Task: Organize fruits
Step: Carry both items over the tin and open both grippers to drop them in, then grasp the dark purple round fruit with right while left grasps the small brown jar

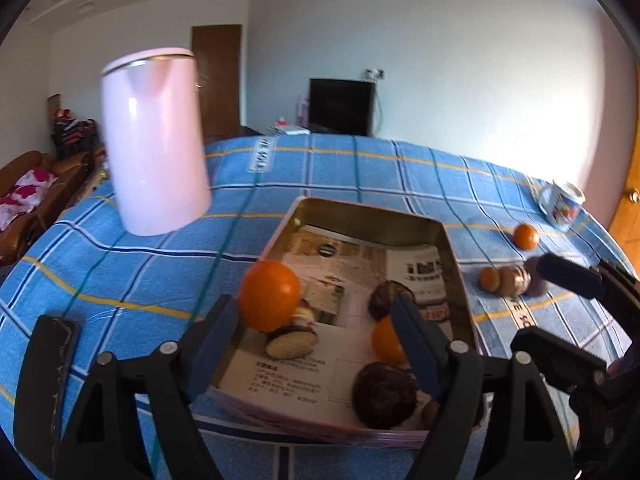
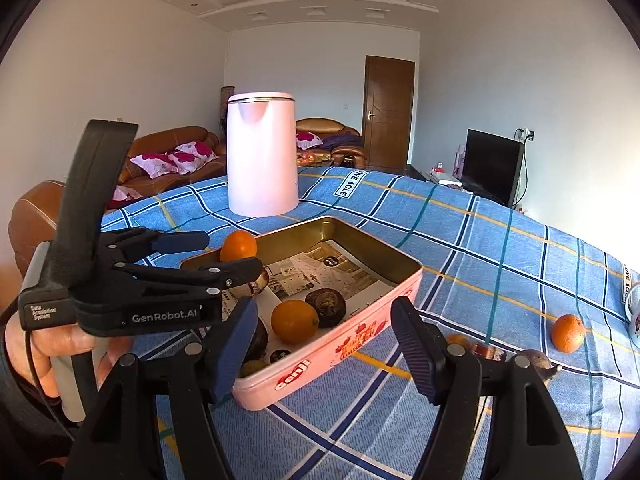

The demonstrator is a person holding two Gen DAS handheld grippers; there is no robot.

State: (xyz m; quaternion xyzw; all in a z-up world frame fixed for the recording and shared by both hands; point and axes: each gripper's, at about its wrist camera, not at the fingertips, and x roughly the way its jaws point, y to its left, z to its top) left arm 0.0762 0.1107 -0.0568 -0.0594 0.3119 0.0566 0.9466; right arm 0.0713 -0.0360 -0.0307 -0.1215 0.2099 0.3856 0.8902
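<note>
Our left gripper (image 1: 316, 320), spread wide, releases the round orange tangerine (image 1: 270, 295) above the gold-lined pink tin (image 1: 372, 216).

We see a blue plaid table (image 2: 460, 240), a pink tin (image 2: 340, 344) with gold inside — orange fruit (image 2: 295, 321) at its 6 o'clock.

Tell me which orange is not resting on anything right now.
The orange at the left gripper, above the tin. It touches the left finger and looks released, jaws open. Another orange lies in the tin; a third orange sits on the tablecloth.
</note>
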